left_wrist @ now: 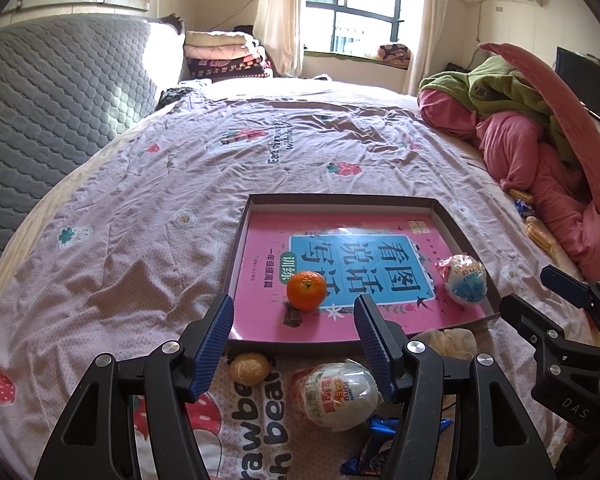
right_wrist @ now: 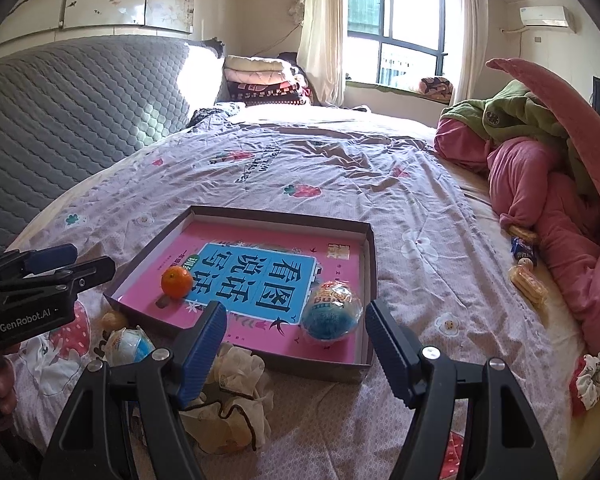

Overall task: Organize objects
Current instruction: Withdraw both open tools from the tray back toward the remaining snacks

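Observation:
A shallow brown box with a pink book in it lies on the bed. In it sit an orange mandarin and a wrapped toy egg. Outside its near edge lie a second toy egg, a small yellowish fruit, a blue snack wrapper and a cream scrunchie. My left gripper is open and empty above the near edge. My right gripper is open and empty near the egg in the box.
A pile of pink and green bedding fills the right side. Snack packs and a floral scrunchie lie by it. A grey quilted headboard is on the left. Folded blankets are stacked at the far end.

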`<action>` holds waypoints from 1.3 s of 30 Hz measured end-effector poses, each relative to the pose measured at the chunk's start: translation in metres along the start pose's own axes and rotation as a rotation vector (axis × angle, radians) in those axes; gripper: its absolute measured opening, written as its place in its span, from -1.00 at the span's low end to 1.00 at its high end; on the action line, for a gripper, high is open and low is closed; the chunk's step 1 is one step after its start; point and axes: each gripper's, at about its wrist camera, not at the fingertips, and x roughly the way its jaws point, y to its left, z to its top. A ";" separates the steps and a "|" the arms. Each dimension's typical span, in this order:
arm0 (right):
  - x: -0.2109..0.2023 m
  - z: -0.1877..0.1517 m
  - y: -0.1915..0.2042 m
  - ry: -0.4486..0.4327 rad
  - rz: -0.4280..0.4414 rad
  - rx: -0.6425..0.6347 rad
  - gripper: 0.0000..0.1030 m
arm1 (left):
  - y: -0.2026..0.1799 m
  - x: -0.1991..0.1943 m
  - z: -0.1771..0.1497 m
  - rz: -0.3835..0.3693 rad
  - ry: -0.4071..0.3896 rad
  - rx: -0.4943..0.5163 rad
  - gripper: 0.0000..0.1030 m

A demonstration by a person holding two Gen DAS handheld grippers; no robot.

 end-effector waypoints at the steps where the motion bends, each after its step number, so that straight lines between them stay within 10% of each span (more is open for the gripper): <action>1: 0.000 -0.001 0.000 0.000 -0.001 -0.001 0.39 | -0.001 0.000 -0.001 0.001 0.002 0.001 0.25; 39: -0.012 -0.045 0.018 0.039 0.019 -0.074 0.38 | -0.007 -0.006 -0.060 -0.025 0.066 0.044 0.25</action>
